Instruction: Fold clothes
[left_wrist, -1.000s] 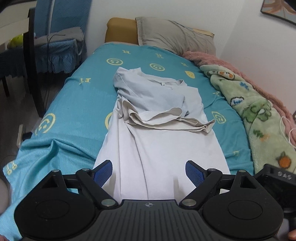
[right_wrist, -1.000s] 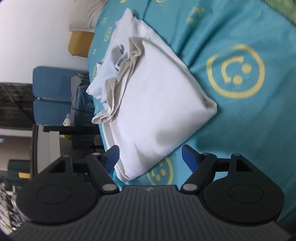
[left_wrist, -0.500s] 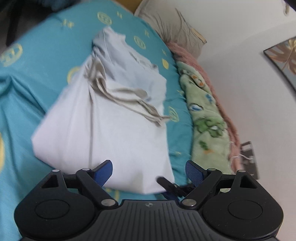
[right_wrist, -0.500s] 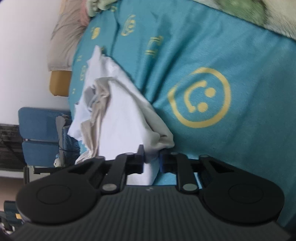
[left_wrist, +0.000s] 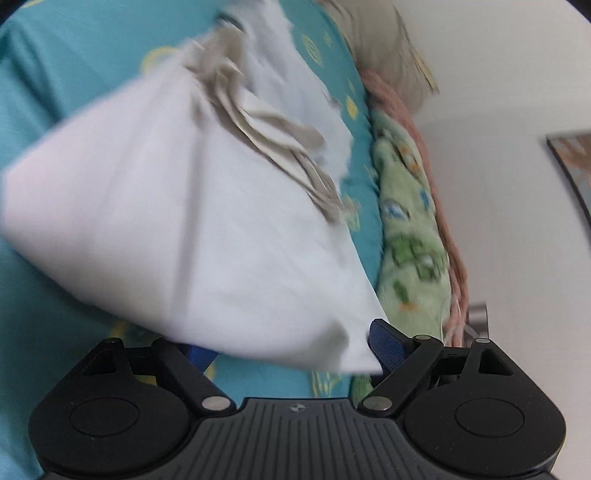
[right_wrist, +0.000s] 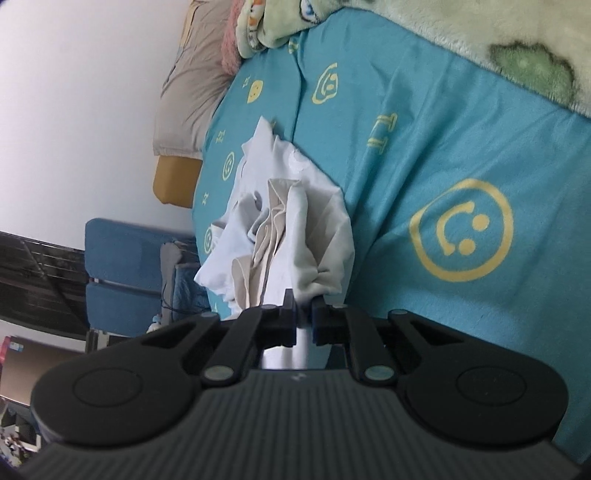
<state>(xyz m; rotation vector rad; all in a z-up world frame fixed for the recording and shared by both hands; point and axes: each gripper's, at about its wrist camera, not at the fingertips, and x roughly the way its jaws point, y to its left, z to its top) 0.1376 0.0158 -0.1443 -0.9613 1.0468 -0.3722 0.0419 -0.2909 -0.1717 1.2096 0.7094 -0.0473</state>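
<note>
A white garment (left_wrist: 177, 206) lies partly folded on the teal bed sheet (left_wrist: 55, 74), with a beige bunched layer across its middle. My left gripper (left_wrist: 291, 347) is open at the garment's near corner. The cloth edge lies over its left pad and reaches the blue right pad (left_wrist: 388, 339), which does not press on it. In the right wrist view the garment (right_wrist: 291, 229) is gathered into a raised fold. My right gripper (right_wrist: 303, 321) is closing, and its pads pinch a corner of that cloth above the sheet (right_wrist: 443, 147).
A green fleece blanket (left_wrist: 410, 221) (right_wrist: 480, 33) runs along the wall side of the bed, with a pink one behind it. A grey pillow (left_wrist: 384, 48) (right_wrist: 192, 92) lies at the head. A blue chair (right_wrist: 122, 266) stands beside the bed.
The left gripper has dropped and rolled toward the garment's near corner, which now lies between its fingers. The right gripper has shut on the other corner and pulled the cloth up into a fold.
</note>
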